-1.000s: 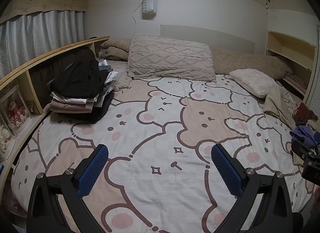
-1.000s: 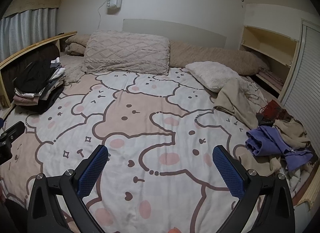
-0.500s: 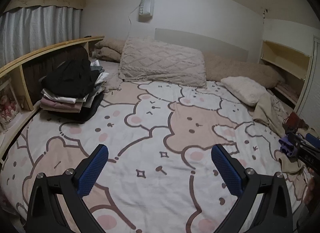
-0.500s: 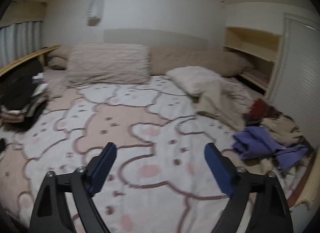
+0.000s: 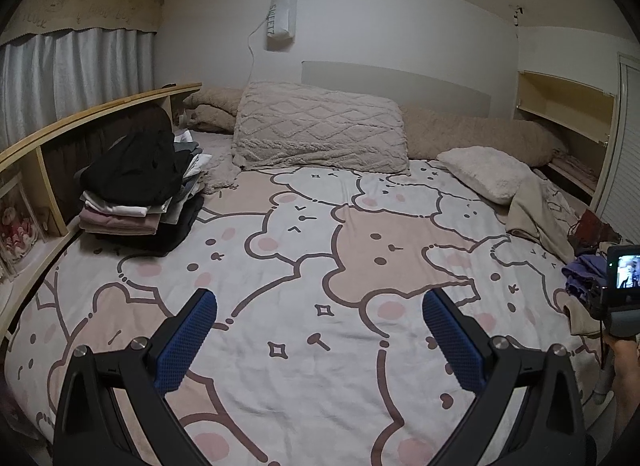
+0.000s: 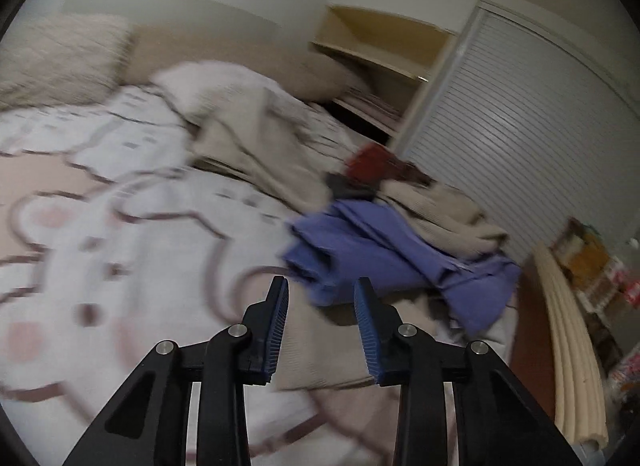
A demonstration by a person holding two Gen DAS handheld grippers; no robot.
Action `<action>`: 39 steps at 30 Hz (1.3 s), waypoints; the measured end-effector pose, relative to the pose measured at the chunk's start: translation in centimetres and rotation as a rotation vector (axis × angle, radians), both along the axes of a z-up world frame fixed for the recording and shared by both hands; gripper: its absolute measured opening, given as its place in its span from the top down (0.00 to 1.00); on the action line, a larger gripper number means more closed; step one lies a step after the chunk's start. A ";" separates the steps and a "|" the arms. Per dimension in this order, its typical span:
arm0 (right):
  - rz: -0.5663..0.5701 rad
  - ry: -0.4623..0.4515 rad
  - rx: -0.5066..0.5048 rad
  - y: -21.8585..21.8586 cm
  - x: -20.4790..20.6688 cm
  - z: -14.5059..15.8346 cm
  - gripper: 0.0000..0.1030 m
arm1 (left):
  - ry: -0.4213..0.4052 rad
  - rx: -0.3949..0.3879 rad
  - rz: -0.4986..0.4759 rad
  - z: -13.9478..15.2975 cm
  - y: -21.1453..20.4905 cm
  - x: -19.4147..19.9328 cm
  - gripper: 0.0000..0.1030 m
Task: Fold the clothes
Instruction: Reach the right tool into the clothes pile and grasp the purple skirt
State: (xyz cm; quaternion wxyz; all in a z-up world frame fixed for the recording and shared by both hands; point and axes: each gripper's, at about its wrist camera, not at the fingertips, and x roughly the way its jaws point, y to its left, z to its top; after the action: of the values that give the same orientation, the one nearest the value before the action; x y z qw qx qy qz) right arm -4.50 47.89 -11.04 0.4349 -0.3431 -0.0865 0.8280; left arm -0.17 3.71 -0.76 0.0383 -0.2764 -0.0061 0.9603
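Observation:
A crumpled purple garment (image 6: pixel 380 250) lies at the right edge of the bed, on a heap with beige clothes (image 6: pixel 436 205) and a dark red piece (image 6: pixel 368 161). My right gripper (image 6: pixel 320 298) hovers just short of the purple garment, jaws partly closed with a gap, holding nothing. My left gripper (image 5: pixel 320 318) is wide open and empty above the bear-print bedspread (image 5: pixel 320 246). A stack of folded clothes (image 5: pixel 136 193) sits at the bed's left side. The purple garment also shows in the left wrist view (image 5: pixel 584 274).
Pillows (image 5: pixel 320 125) and a beige blanket (image 5: pixel 532 209) lie at the head of the bed. A wooden shelf (image 5: pixel 80 117) runs along the left. A slatted closet door (image 6: pixel 520 145) stands to the right. The right gripper's camera body (image 5: pixel 624 286) shows in the left wrist view.
My right gripper swung right and down toward the clothes heap and its jaws narrowed. My left gripper rose a little and stayed wide open.

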 end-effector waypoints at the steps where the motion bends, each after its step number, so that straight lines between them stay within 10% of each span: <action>1: -0.030 -0.015 0.022 1.2 -0.3 -0.6 0.66 | 0.000 0.000 -0.002 -0.1 0.2 -0.1 0.00; 16: -0.054 -0.191 0.148 5.9 -3.9 -4.6 0.66 | -0.034 -0.049 -0.045 -2.3 4.5 -1.6 0.00; 19: -0.032 -0.127 0.135 4.8 -4.0 -4.0 0.21 | -0.045 -0.046 -0.049 -2.5 4.8 -1.8 0.00; 23: -0.047 -0.144 0.154 5.0 -5.4 -4.7 0.20 | -0.047 -0.063 -0.052 -2.6 4.9 -1.8 0.00; 27: -0.146 -0.174 0.126 7.6 -5.7 -5.8 0.45 | -0.042 -0.059 -0.043 -2.6 4.4 -1.8 0.00; 32: -0.210 -0.098 0.133 9.8 -2.9 -5.3 0.52 | -0.052 -0.038 -0.031 -2.9 3.6 -2.0 0.00; 35: -0.232 -0.054 0.106 11.3 -1.1 -4.6 0.88 | -0.050 -0.034 -0.030 -2.8 3.2 -1.8 0.00; 39: -0.173 0.098 0.003 13.4 2.3 -0.3 0.92 | -0.022 -0.028 -0.026 -2.5 2.2 -1.3 0.00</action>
State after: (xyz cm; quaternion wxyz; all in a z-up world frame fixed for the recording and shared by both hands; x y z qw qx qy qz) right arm -2.23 61.27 -11.35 0.5090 -0.3077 -0.0366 0.8031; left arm -1.46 5.91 -3.24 0.0467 -0.2874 0.0103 0.9566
